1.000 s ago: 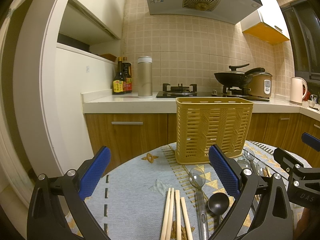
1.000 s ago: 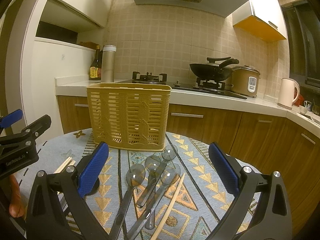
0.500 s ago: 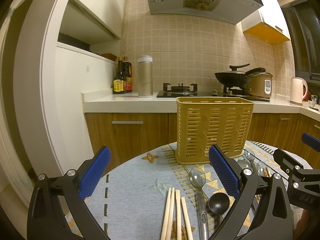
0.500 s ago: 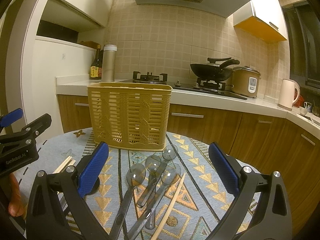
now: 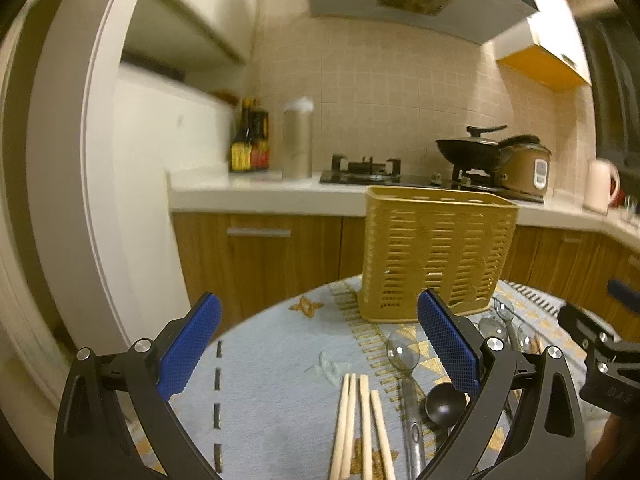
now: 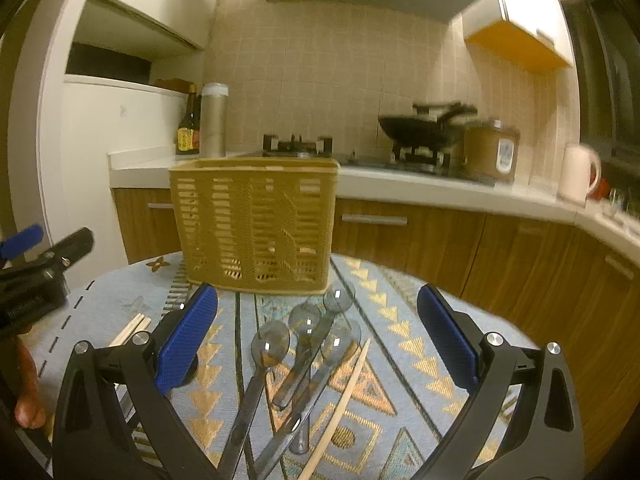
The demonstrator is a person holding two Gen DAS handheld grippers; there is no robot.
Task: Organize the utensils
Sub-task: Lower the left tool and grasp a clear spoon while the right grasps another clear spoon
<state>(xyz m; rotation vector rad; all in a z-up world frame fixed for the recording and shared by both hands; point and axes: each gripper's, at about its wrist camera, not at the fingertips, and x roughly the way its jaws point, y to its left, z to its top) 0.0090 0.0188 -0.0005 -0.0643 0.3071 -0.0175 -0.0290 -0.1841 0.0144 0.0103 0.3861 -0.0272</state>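
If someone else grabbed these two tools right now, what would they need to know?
Left hand-held gripper: open, empty, above the four chopsticks.
Right hand-held gripper: open, empty, above the clear spoons.
The yellow basket stands upright at the far side of the tablecloth. A black spoon and another clear spoon lie beside the chopsticks; a single chopstick lies by the spoon pile.
Done: nothing seems sorted yet; the basket's inside isn't visible.
Left: put all the utensils in the basket.

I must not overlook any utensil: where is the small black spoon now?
In the left wrist view the small black round-bowled spoon lies on the patterned tablecloth, right of the four wooden chopsticks.
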